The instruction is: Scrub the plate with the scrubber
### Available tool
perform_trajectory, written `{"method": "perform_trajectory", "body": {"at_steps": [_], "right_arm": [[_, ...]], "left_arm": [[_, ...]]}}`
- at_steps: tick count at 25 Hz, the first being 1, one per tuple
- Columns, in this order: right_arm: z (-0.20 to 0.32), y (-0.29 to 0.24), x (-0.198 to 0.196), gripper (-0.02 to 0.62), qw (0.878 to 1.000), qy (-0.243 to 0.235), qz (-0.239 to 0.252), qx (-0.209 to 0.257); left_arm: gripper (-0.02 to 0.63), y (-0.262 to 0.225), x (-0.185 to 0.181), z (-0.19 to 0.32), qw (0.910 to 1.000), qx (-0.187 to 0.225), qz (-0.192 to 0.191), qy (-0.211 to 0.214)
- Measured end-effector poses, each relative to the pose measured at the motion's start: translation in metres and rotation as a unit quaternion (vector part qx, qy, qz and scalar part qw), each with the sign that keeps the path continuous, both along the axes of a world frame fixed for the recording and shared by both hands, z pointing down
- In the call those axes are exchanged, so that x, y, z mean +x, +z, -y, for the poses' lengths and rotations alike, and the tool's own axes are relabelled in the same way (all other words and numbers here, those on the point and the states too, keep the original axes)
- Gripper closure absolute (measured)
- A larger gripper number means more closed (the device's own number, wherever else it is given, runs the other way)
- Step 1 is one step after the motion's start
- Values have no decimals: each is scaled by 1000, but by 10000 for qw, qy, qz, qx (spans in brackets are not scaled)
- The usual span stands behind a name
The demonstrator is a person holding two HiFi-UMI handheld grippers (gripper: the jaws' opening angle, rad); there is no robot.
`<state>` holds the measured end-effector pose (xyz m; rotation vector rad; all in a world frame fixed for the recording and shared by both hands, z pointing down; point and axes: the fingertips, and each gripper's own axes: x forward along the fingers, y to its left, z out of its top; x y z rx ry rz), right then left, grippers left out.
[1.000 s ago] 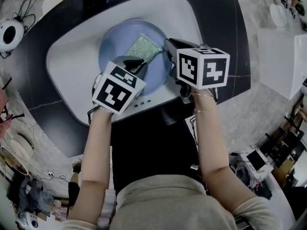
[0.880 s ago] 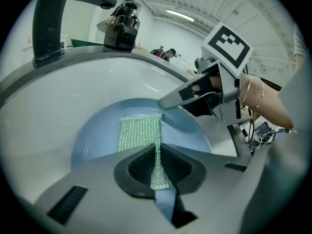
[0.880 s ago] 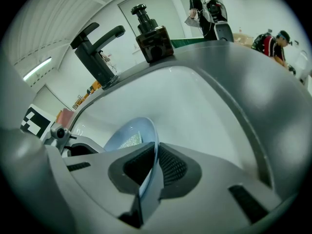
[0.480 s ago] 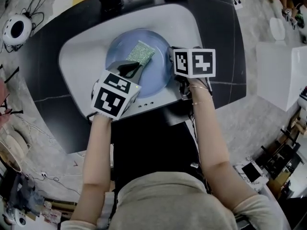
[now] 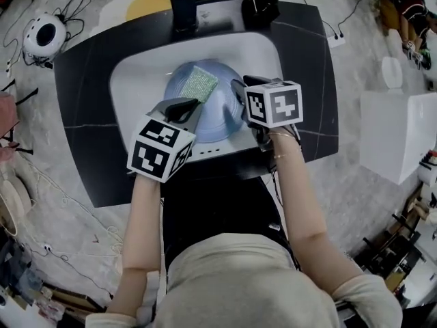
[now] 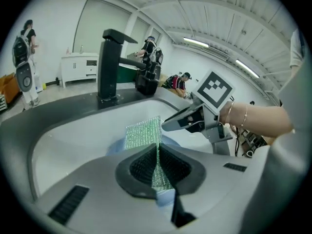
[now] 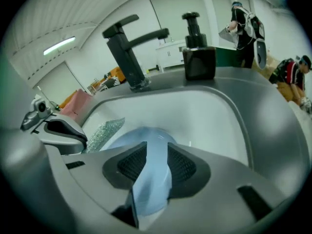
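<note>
One plate (image 5: 217, 119), one scrubber (image 5: 198, 83)

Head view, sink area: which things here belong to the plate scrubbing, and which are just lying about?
In the job: plate, scrubber, sink, left gripper clamping the scrubber, right gripper, jaws opening round the plate rim.
Lying about: faucet, soap dispenser, round white device.

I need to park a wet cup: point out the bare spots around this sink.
Bare: dark counter left of the basin and right of it; basin floor left of the plate. Crowded: plate with scrubber; faucet and dispenser behind the basin.
</note>
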<state>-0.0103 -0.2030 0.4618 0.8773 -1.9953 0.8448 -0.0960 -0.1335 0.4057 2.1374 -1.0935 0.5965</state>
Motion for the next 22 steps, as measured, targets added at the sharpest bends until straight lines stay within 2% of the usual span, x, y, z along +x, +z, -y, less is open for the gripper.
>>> {"method": "perform_trajectory", "body": {"at_steps": [3,7,11,13,16,19,22], "right_arm": [[-4,-32,-18,454,9985,-235,412,275],[-10,-77,-33,494,9924,-440,940,657],[-17,-106,-43,500,9836,-725,1472,749],[-20,-124,-44,512,9782,-795,1658,961],[-20,-152,-44,572,9698,-767,1808,1444],[-28,-176,-47,588,9608,-807,2140,1568],[-43,-203,-53,588,9452,-990,2678,1583]], "left_arm": [[572,-23,-12,-1,9990,216,-140,-378],[572,-55,-23,-4,9952,440,-387,-789],[572,-83,-25,-8,9910,701,-536,-1006],[572,-96,-27,-11,9881,805,-618,-1153],[572,-109,-35,-16,9801,900,-859,-1549],[572,-120,-42,-23,9741,1015,-965,-1776],[572,-132,-46,-30,9697,1130,-1083,-1876]]}}
